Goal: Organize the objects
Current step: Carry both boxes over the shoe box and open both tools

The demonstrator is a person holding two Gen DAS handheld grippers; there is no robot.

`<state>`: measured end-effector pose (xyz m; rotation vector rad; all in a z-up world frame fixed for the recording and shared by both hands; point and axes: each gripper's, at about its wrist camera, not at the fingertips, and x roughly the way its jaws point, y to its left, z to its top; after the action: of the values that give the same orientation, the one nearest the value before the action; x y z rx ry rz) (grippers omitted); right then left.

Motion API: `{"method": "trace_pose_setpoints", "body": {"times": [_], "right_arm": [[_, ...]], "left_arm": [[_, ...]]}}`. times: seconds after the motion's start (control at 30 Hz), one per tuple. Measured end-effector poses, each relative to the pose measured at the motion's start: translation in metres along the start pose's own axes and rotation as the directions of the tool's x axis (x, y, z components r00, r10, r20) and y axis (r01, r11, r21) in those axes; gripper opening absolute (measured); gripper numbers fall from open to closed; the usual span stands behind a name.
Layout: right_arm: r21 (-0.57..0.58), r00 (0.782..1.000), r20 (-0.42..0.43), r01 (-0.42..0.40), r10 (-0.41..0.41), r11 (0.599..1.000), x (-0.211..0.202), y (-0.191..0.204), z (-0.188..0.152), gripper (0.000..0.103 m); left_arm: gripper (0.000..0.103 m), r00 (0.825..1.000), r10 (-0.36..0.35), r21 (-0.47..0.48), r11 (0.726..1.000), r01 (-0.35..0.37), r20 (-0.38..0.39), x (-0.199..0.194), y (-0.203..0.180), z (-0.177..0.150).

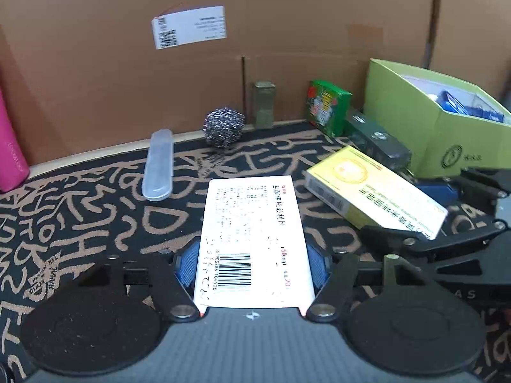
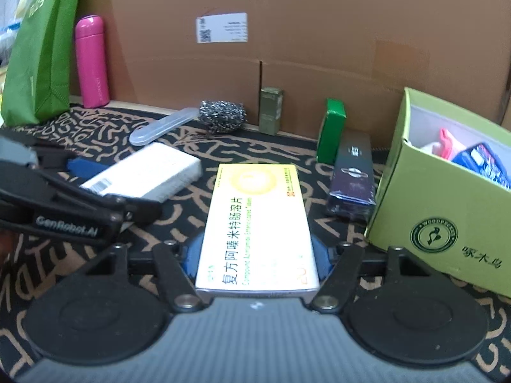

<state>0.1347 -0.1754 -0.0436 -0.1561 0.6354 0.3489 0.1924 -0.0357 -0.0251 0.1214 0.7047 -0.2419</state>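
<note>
Step now: putting loose boxes away, most likely into the green box (image 2: 424,198) on the right side of the desk (image 1: 95,198).
Doing it well: lift each box flat, keep it level, move slow past the dark box (image 2: 353,175), then let go over the open top of the green box.
One at a time: best to bring the yellow box in first, as it sits nearer the green box.
Left gripper (image 1: 254,263): clenched on the white medicine box (image 1: 252,239), blue pads pressing both long sides near the barcode end.
Right gripper (image 2: 257,257): clenched on the yellow medicine box (image 2: 258,223), pads on both long sides at the near end.
How wide: both only as wide as the box in between, no gap to see.
White box spot: low over the patterned desk, to the left of the yellow box; cannot tell if lifted or touching.
Yellow box spot: in the middle, near the green box, with the dark box between.
Other things: clear case (image 1: 158,164), steel scrubber (image 1: 223,126), small green box (image 1: 327,107) and pink bottle (image 2: 92,60) waiting further back.
Watch out: the two grippers are close together, so easy to bump.
</note>
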Motion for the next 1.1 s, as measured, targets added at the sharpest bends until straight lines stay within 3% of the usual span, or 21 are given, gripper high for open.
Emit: {"method": "trace_pose_setpoints", "body": {"times": [0.17, 0.33, 0.5, 0.6, 0.7, 0.9, 1.1], "right_arm": [[-0.001, 0.997, 0.077, 0.002, -0.002, 1.000, -0.020, 0.002, 0.001, 0.065], [0.057, 0.982, 0.182, 0.034, -0.044, 0.998, -0.045, -0.017, 0.008, 0.065], [0.149, 0.954, 0.275, 0.076, -0.115, 0.986, -0.072, -0.049, 0.011, 0.065], [0.201, 0.925, 0.312, 0.158, -0.216, 0.967, -0.087, -0.068, 0.010, 0.065], [0.294, 0.903, 0.340, 0.164, -0.264, 0.942, -0.103, -0.093, 0.007, 0.065], [0.385, 0.823, 0.315, 0.344, -0.472, 0.856, -0.117, -0.135, 0.010, 0.065], [0.440, 0.812, 0.239, 0.399, -0.533, 0.804, -0.108, -0.181, 0.012, 0.065]], "left_arm": [[0.069, 0.999, -0.044, -0.021, 0.999, 0.044, -0.001, -0.011, -0.007, 0.006], [0.069, 0.994, -0.059, -0.004, 0.998, 0.060, 0.088, -0.035, -0.021, 0.031], [0.069, 0.983, -0.101, 0.040, 0.995, 0.096, 0.151, -0.048, -0.053, 0.065], [0.069, 0.975, -0.116, 0.087, 0.991, 0.102, 0.187, -0.050, -0.078, 0.080], [0.069, 0.967, -0.146, 0.104, 0.987, 0.126, 0.209, -0.049, -0.099, 0.097], [0.069, 0.964, -0.188, 0.129, 0.978, 0.166, 0.187, -0.026, -0.137, 0.126], [0.069, 0.965, -0.215, 0.156, 0.969, 0.192, 0.150, 0.003, -0.172, 0.146]]}}
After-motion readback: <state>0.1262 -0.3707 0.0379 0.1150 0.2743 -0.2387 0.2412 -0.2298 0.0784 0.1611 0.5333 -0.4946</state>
